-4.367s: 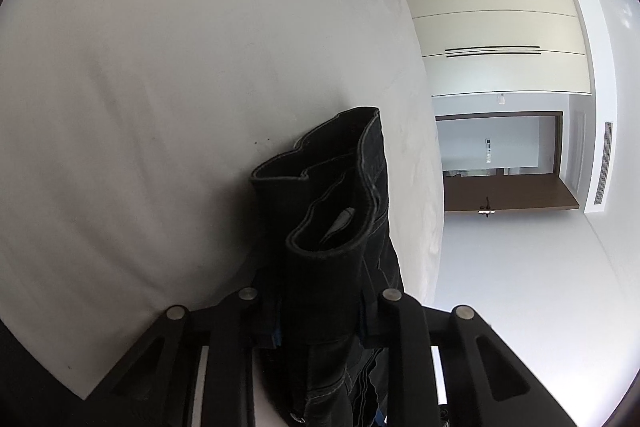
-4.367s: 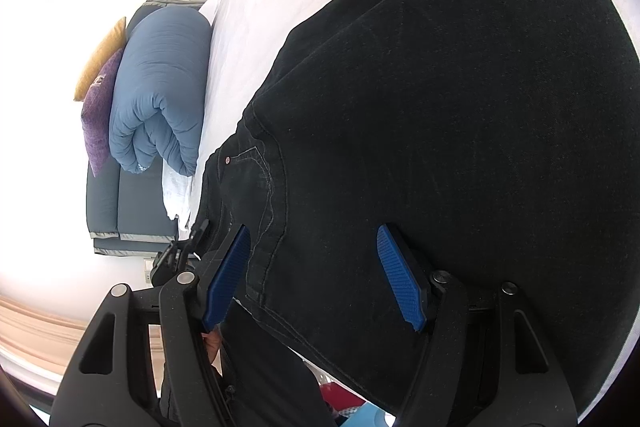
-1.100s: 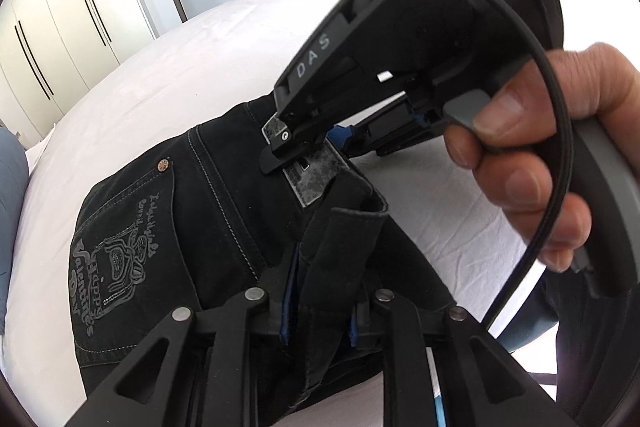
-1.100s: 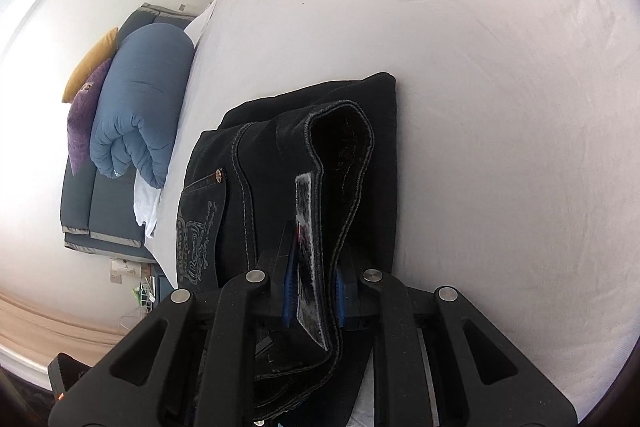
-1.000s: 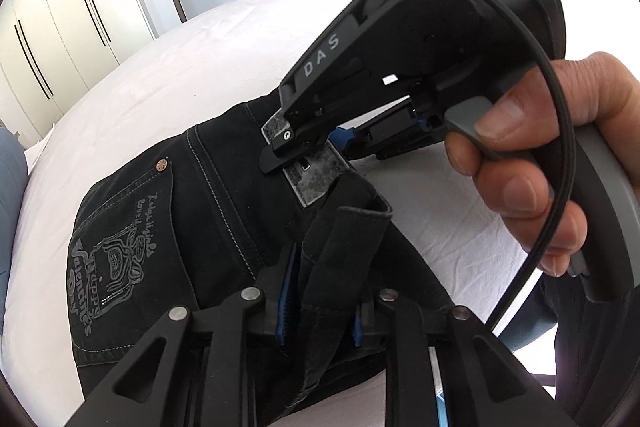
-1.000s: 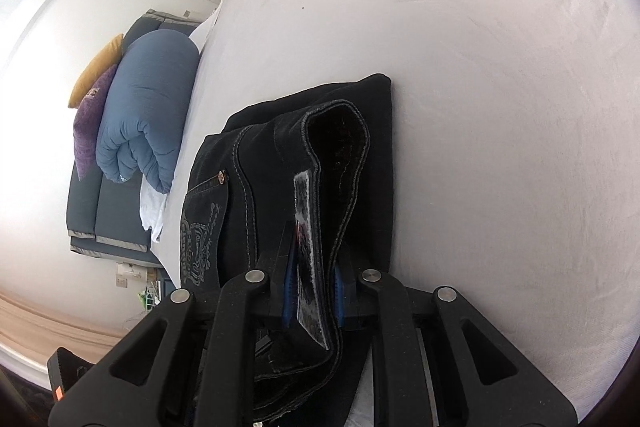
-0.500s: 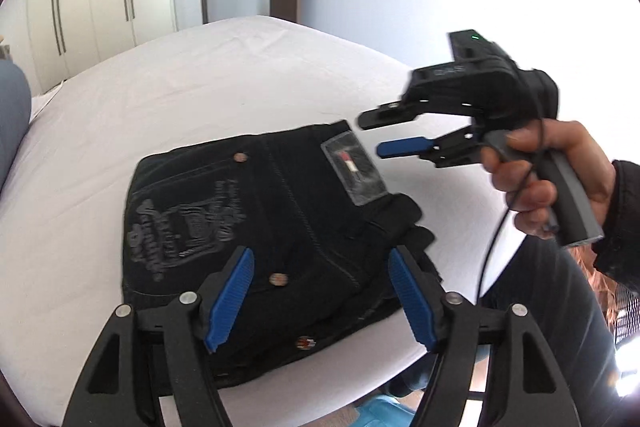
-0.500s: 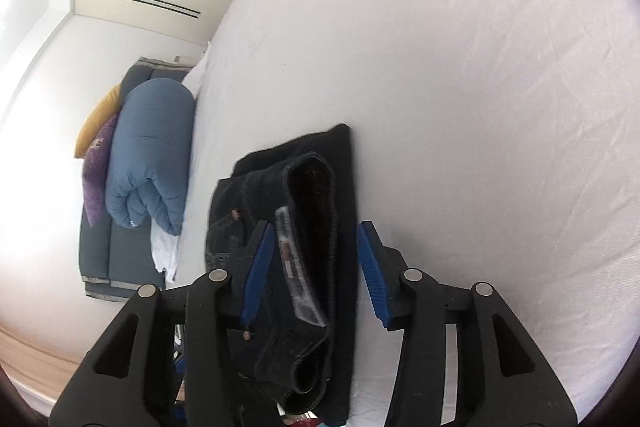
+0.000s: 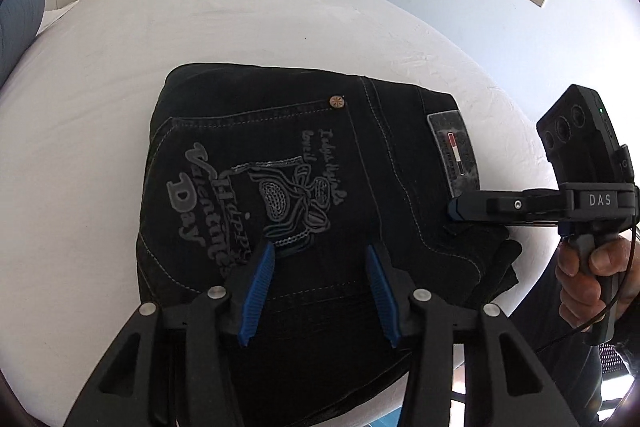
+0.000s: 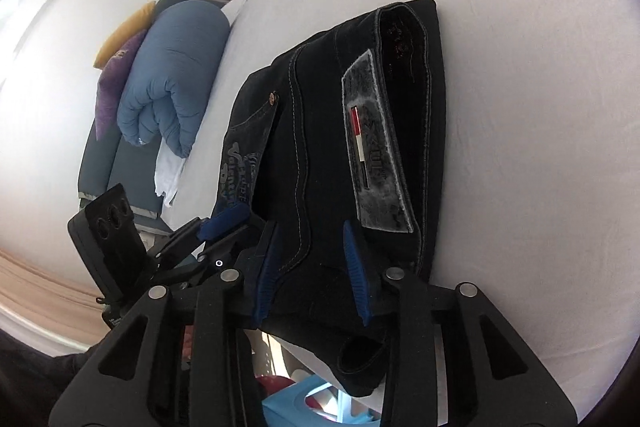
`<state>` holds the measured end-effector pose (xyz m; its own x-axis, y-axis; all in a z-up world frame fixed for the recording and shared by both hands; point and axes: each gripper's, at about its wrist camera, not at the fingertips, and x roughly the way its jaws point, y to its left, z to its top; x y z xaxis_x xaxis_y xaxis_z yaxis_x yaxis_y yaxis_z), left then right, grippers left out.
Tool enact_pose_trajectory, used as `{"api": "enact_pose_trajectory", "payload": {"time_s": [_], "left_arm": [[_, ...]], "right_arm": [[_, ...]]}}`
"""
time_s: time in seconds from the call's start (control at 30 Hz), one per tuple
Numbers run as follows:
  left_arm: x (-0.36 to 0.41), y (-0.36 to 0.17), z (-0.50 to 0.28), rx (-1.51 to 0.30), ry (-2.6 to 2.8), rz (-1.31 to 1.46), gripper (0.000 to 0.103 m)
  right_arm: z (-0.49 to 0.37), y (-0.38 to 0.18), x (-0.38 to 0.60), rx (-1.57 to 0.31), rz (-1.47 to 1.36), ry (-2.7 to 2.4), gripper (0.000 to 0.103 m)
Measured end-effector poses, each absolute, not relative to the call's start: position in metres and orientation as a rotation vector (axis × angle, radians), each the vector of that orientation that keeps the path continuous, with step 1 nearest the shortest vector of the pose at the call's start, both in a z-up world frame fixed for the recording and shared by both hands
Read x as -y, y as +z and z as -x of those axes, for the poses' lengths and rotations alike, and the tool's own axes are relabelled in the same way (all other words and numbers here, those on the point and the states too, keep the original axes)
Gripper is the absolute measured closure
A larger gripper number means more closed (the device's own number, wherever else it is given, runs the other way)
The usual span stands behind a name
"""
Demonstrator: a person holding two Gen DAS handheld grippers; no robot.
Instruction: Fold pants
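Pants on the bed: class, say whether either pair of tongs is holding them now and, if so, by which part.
Nothing is held. The folded pants lie on the bed; the left tongs and right tongs stand open, having just been closing.

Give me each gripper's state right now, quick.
Left gripper: open, jaws just closing partway, holding nothing, above the folded pants.
Right gripper: open, jaws just closing partway; the pants' edge lies between them, pads not pressing.

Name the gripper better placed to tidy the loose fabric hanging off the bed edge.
Right, probably. The right gripper already straddles the black pants at the bunched end drooping over the bed edge, jaws open. The left gripper hovers open over the flat pocket area.
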<state>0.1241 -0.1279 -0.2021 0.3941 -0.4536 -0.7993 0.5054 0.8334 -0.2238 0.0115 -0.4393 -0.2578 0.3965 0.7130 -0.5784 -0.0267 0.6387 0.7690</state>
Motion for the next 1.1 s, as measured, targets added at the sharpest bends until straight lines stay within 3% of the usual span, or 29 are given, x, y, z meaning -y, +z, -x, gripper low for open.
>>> {"api": "enact_pose_trajectory", "payload": {"time_s": [0.13, 0.27, 0.4, 0.47, 0.5, 0.67, 0.8, 0.83, 0.93, 1.0, 1.1], "left_arm": [[0.125, -0.190, -0.127, -0.990, -0.624, -0.050, 0.054], [0.116, -0.171, -0.145, -0.941, -0.615, -0.047, 0.043], [0.125, -0.165, -0.187, -0.948, -0.645, -0.025, 0.043], [0.133, -0.180, -0.206, -1.036, -0.681, -0.006, 0.043], [0.138, -0.193, -0.213, -1.072, -0.670, -0.032, 0.048], [0.134, -0.207, -0.206, -1.063, -0.657, -0.043, 0.050], [0.118, -0.199, -0.181, -1.022, -0.628, -0.044, 0.050], [0.112, -0.192, -0.173, -1.002, -0.620, -0.033, 0.049], [0.088, -0.171, -0.161, -0.929, -0.561, 0.011, 0.028], [0.066, -0.162, -0.159, -0.885, -0.504, 0.038, 0.010], [0.040, -0.168, -0.179, -0.939, -0.449, 0.071, 0.008]], "right_arm": [[-0.004, -0.252, 0.442, -1.044, -0.735, 0.538, 0.071], [0.008, -0.235, 0.454, -1.024, -0.770, 0.553, 0.069], [0.015, -0.221, 0.448, -0.997, -0.767, 0.624, 0.069], [0.011, -0.229, 0.441, -1.054, -0.710, 0.588, 0.069], [0.010, -0.238, 0.440, -1.091, -0.699, 0.555, 0.071], [0.020, -0.247, 0.449, -1.071, -0.774, 0.555, 0.073], [0.027, -0.233, 0.460, -1.037, -0.807, 0.572, 0.070], [0.028, -0.228, 0.465, -1.022, -0.819, 0.559, 0.062], [0.032, -0.210, 0.492, -0.935, -0.846, 0.487, 0.046], [0.027, -0.210, 0.506, -0.947, -0.851, 0.432, 0.044], [0.012, -0.226, 0.513, -1.063, -0.832, 0.350, 0.044]]}}
